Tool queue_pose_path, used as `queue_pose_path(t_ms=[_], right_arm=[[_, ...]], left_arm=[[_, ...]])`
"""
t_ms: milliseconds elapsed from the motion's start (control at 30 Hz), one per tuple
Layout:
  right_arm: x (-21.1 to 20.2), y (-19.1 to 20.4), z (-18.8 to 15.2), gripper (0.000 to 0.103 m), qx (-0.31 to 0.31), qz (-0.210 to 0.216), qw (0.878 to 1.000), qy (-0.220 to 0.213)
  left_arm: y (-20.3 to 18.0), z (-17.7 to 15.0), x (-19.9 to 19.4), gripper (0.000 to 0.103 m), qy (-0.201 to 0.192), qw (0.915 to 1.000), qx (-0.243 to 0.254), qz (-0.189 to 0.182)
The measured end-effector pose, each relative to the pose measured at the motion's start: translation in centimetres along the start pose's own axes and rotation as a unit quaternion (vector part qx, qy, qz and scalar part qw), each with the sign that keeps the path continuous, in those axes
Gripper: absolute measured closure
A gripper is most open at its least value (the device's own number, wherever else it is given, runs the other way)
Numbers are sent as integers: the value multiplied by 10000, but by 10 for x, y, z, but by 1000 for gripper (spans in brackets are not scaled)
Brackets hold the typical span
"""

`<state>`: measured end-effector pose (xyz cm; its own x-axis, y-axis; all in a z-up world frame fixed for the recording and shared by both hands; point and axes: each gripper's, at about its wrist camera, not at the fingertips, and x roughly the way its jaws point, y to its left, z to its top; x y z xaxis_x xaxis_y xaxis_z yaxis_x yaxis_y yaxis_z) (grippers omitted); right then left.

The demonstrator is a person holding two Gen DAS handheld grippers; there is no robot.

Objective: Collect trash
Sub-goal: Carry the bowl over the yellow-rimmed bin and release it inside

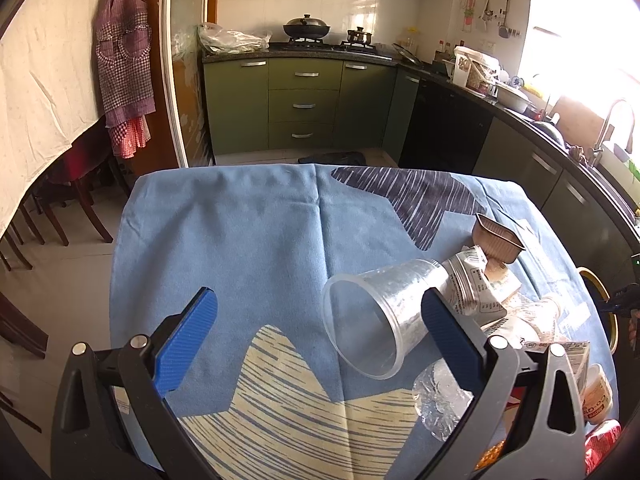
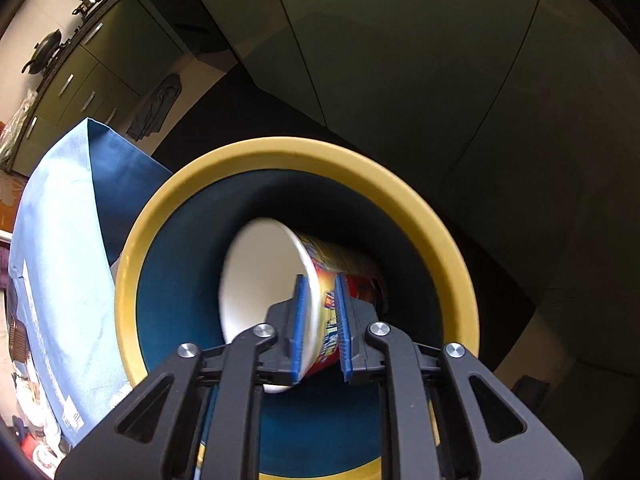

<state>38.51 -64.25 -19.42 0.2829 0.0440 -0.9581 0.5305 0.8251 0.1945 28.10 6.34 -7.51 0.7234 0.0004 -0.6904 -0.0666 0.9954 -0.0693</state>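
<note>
Right tool over the bin, left tool spread above the counter

Our right tool [image 2: 320, 320] pinches the noodle cup [image 2: 280, 292] wall inside the yellow-rimmed bin [image 2: 280, 152]; our left tool [image 1: 316, 328] gapes, a clear cup [image 1: 380, 312] at 3 o'clock, bare cloth [image 1: 224, 232] toward 12.

A home kitchen is surrounding me: green cabinets [image 1: 304, 104] are running under a dark counter, a lidded wok [image 1: 306, 28] and a small pot [image 1: 359, 36] are sitting on the gas stove, a checked apron [image 1: 124, 64] is hanging by the doorway, and a faucet [image 1: 610, 128] is gleaming at the sunlit window.
</note>
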Motion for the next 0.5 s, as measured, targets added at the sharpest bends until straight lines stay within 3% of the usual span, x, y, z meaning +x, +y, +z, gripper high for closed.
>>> queue_pose_path(t_ms=[400, 500], right_arm=[[-10, 1, -12, 88, -38, 58, 10000, -1], [-8, 2, -12, 83, -43, 59, 10000, 11]], left_arm=[[-2, -7, 22, 6, 372, 9992, -6, -132], [-5, -9, 25, 6, 402, 9990, 43, -191]])
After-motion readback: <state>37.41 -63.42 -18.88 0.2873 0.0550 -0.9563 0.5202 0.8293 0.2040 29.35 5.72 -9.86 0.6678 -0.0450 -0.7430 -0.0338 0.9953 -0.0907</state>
